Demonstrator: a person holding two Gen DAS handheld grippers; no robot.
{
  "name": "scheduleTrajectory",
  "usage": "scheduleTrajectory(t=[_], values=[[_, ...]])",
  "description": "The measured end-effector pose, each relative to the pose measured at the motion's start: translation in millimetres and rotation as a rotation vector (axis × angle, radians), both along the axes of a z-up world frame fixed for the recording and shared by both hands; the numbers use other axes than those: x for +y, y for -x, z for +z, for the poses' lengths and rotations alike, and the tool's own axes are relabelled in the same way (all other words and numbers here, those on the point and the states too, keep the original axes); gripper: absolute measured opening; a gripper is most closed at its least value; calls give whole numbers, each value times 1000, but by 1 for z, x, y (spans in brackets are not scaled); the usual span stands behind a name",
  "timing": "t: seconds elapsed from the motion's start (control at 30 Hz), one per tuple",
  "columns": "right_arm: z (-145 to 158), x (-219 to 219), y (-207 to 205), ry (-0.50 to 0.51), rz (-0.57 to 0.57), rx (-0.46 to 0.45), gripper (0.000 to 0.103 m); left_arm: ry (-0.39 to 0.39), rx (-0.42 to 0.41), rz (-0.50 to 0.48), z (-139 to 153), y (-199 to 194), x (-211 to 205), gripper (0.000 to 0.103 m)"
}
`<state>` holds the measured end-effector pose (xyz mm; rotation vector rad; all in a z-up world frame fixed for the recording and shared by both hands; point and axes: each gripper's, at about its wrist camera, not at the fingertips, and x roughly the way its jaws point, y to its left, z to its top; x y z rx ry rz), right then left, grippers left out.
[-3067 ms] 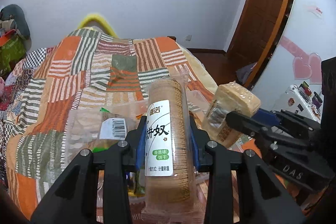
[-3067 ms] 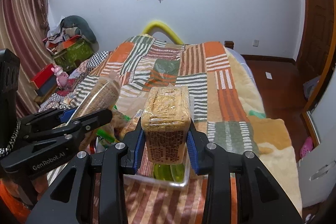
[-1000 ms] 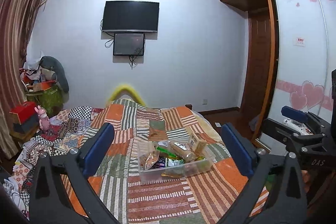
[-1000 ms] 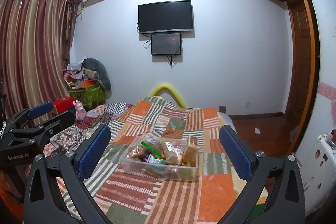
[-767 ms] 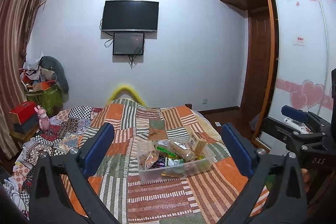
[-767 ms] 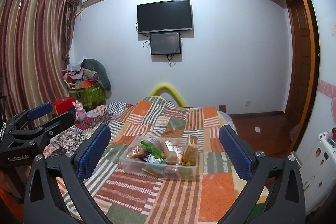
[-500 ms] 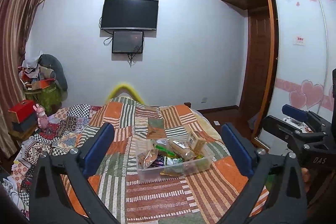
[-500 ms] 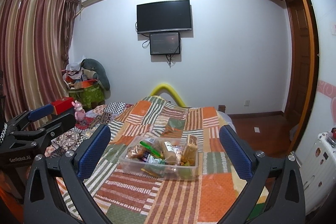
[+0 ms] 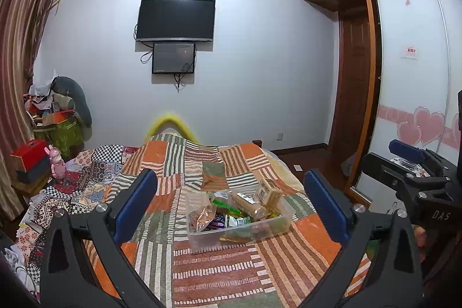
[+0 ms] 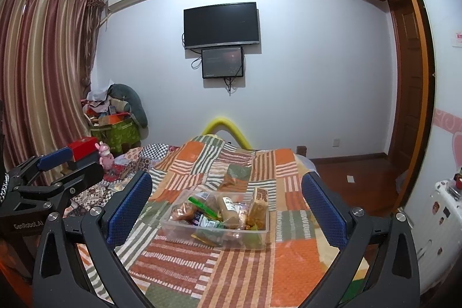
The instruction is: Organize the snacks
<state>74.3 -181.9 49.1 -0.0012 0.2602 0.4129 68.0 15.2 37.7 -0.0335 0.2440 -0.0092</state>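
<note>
Both grippers now wide open and empty: left gripper (image 9: 229, 199), right gripper (image 10: 226, 202). 3.1 s ago each was clamped on a biscuit pack close over the bin; since 1.0 s ago both have hung well back with little change. Round pack (image 9: 249, 205) and square pack (image 9: 268, 192) now lie in the bin (image 9: 239, 238) on the bed (image 9: 219, 273), among other snacks. Judgement: packs delivered; task looks at or near its end.

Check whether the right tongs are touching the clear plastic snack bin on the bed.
Apart. The right wrist view shows the right tongs wide open, with striped patchwork blanket visible between their fingers and the clear plastic snack bin.
</note>
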Motion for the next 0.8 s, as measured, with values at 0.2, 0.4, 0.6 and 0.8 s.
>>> scheduleTrajectory(t=[0.2, 0.4, 0.6, 0.8], values=[[1, 0, -1, -2, -2, -3, 103, -2, 3, -22, -1, 0, -1, 103], [1, 0, -1, -2, -2, -4, 103, 6, 19, -53, -2, -2, -3, 103], [2, 0, -2, -1, -6, -7, 103, 0, 20, -55, -3, -1, -6, 103], [3, 0, -2, 0, -6, -3, 103, 6, 26, -58, -4, -2, -6, 103]])
